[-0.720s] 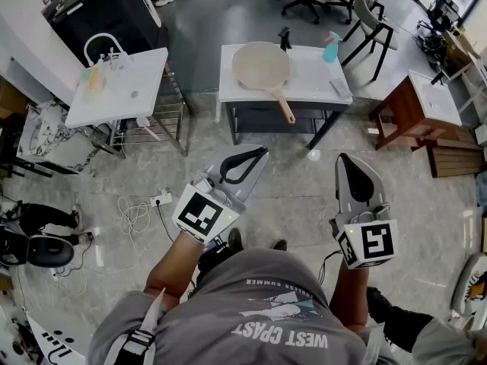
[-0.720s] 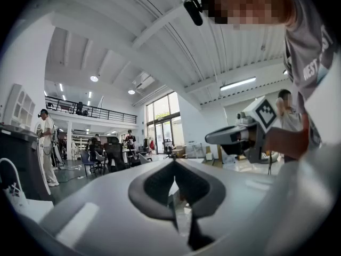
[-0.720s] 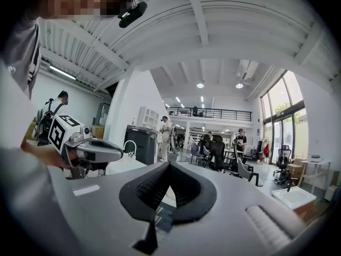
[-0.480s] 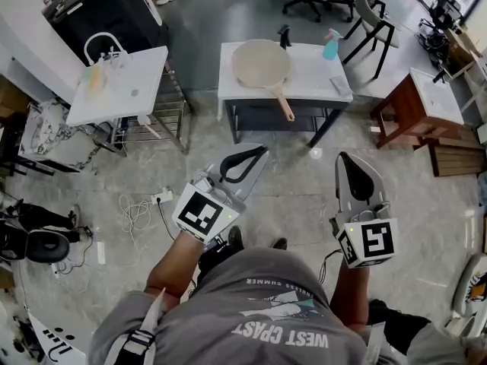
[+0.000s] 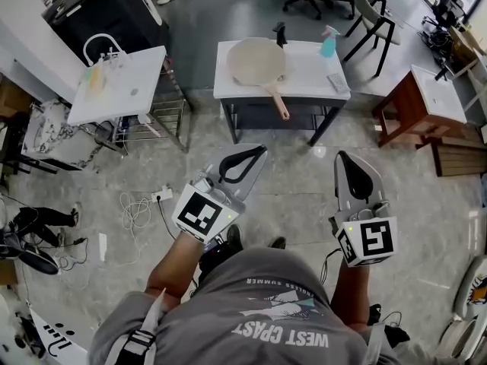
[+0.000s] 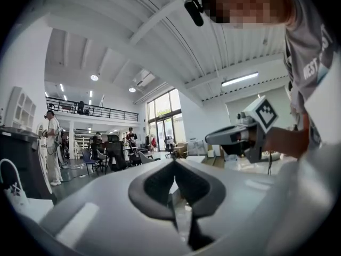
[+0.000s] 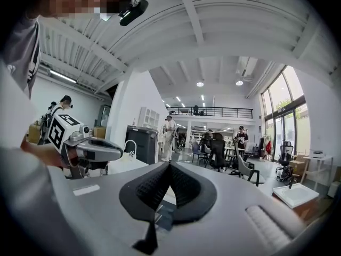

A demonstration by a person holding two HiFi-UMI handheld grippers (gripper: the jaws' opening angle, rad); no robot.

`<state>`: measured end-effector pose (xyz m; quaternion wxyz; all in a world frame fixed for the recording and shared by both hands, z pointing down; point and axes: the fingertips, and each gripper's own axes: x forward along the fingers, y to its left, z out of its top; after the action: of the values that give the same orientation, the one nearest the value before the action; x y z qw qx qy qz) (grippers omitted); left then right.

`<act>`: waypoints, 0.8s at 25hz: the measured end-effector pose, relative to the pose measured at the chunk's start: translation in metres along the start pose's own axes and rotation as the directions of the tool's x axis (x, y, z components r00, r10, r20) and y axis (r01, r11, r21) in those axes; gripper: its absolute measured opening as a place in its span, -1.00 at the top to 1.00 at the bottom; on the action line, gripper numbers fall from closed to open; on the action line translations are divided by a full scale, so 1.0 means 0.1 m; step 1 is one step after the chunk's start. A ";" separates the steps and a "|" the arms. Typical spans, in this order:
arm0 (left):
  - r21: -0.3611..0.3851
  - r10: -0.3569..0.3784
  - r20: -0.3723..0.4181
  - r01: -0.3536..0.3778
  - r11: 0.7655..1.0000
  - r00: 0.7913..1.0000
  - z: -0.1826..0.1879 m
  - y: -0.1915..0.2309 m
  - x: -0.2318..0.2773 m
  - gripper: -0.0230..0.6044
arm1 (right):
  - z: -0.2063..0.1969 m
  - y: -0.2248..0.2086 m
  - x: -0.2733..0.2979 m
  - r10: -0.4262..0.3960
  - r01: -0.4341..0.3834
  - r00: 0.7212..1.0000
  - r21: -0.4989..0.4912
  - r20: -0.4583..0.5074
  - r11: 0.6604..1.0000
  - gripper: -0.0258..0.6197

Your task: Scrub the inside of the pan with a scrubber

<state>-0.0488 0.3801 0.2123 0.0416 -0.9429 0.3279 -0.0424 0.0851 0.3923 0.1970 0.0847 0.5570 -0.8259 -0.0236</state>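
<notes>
A cream pan (image 5: 259, 61) with a wooden handle (image 5: 278, 105) lies on a white table (image 5: 308, 78) far ahead of me in the head view. A small grey pad (image 5: 337, 82) lies at the table's right end; I cannot tell whether it is the scrubber. My left gripper (image 5: 263, 150) and right gripper (image 5: 342, 157) are held level at waist height over the floor, well short of the table. Both are shut with nothing between the jaws. The left gripper (image 6: 173, 163) and the right gripper (image 7: 170, 164) each have their tips meeting in their own views.
A teal spray bottle (image 5: 329, 44) and a dark object (image 5: 280, 33) stand at the table's back edge. A second white table (image 5: 144, 78) stands at the left, a wooden stand (image 5: 415, 101) at the right. Cables (image 5: 137, 215) lie on the floor at left. Office chairs stand beyond.
The pan table has shifted slightly up and left in the head view. Both grippers keep their places and stay shut. The dark shoe at the lower right has left the picture.
</notes>
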 end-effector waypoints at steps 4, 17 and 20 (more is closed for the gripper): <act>0.012 0.010 -0.010 -0.010 1.000 1.000 -0.02 -0.15 0.15 0.92 | -0.10 -0.18 -0.07 0.015 -0.015 1.000 0.009 0.005 1.000 0.92; 0.056 0.055 -0.073 -0.050 0.997 0.996 -0.05 -0.76 0.62 0.92 | -0.33 -1.02 -0.47 0.028 -0.033 0.998 0.087 0.062 0.996 0.92; 0.062 0.058 -0.084 -0.052 0.997 0.995 -0.04 -0.87 0.69 0.92 | -0.40 -1.13 -0.53 0.027 -0.033 0.998 0.105 0.063 0.994 0.92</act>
<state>0.0579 0.4050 0.2296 0.0567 -0.9291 0.3538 -0.0912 0.2148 0.4006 0.2154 0.0299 0.5473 -0.8364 0.0045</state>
